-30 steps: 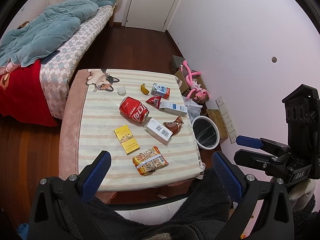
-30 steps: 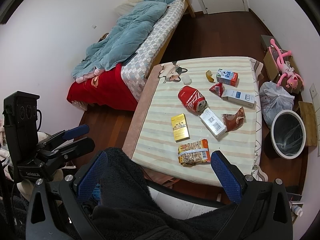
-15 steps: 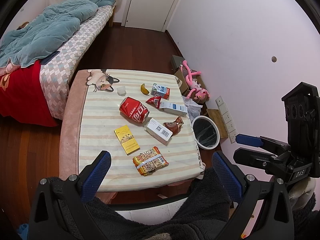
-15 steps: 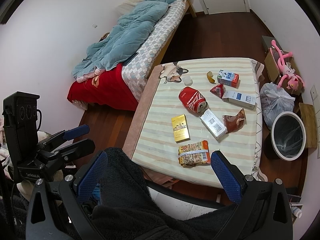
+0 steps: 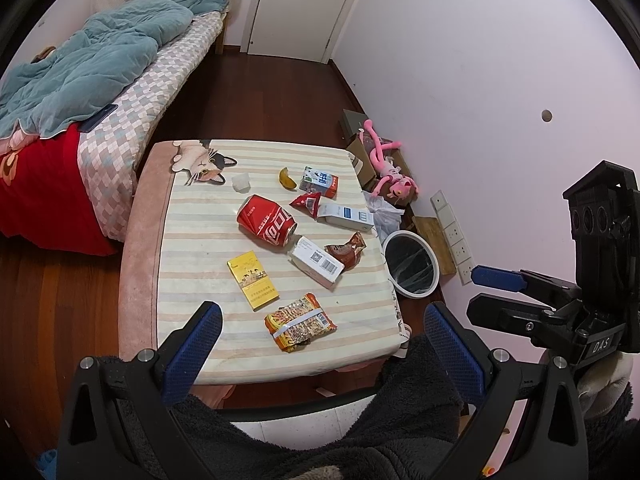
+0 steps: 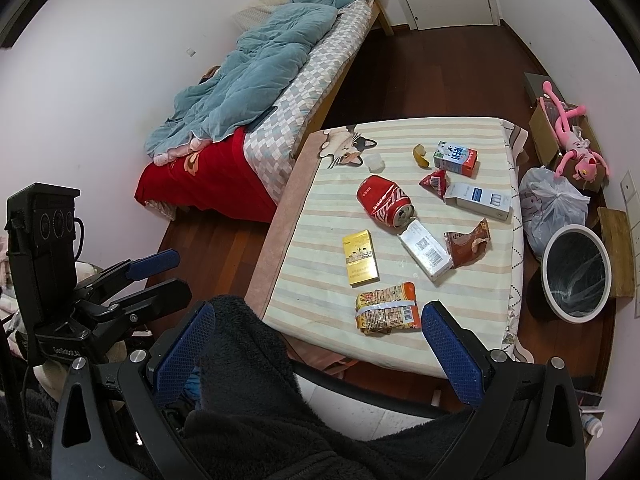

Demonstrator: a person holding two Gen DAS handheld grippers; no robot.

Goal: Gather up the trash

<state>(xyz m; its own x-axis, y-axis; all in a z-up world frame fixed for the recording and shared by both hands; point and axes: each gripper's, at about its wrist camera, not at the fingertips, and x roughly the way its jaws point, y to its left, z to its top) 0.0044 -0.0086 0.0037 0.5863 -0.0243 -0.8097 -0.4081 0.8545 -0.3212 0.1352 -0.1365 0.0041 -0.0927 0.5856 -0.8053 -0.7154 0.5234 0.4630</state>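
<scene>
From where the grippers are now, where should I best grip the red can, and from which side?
Grip the red can across its round body, coming from above. It lies on its side on the striped table, its open end touching the white box, so keep toward the closed end.

The table (image 5: pixel 192 240) wears a cream cloth with pale stripes, a pink border and a cat print. On it lie a red can (image 5: pixel 267 221), a yellow box (image 5: pixel 252 280) and an orange snack packet (image 5: pixel 299 322). The bin (image 5: pixel 412 236) has a white rim; the quilt (image 5: pixel 88 60) is teal.
</scene>
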